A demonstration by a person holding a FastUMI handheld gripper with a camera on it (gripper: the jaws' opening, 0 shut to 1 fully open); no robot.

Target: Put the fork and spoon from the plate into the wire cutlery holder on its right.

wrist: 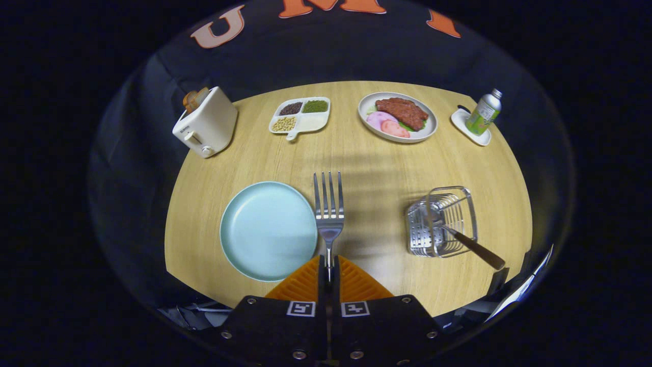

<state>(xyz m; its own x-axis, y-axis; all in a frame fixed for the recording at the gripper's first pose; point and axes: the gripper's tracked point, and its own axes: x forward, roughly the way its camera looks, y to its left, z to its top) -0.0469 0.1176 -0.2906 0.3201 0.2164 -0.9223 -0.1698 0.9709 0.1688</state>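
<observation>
- Fork (328, 211) handle runs down into the tongs (329, 267) and is hidden there; only the neck, the head and 4 tines show, pointing away from the fingers.
- Tongs are closed almost fully, both fingers pressing on the fork's thin handle, with the fork standing out straight ahead of them above the table (367, 163).
- Spoon (461, 237) bowl is hard to make out behind the wires; its brown handle leans out of the wire cutlery holder (442, 221) toward the table's near right edge.
- Wire cutlery holder is a silvery basket of thin bars, standing on the table to the right of the fork and well apart from it.
- Plate (267, 229) is pale blue-green, round and bare, lying just left of the fork's head; its near rim passes beside the left finger.
- Beyond the fork, at the far side of the table: a cream toaster (206, 122) with bread in its slot, a divided tray (300, 114) of beans and seeds, a dish of food (398, 117), and a green bottle (484, 112) on a small white coaster (471, 127).
- Table's near corners are cut off by dark cloth and by the tongs' body.
</observation>
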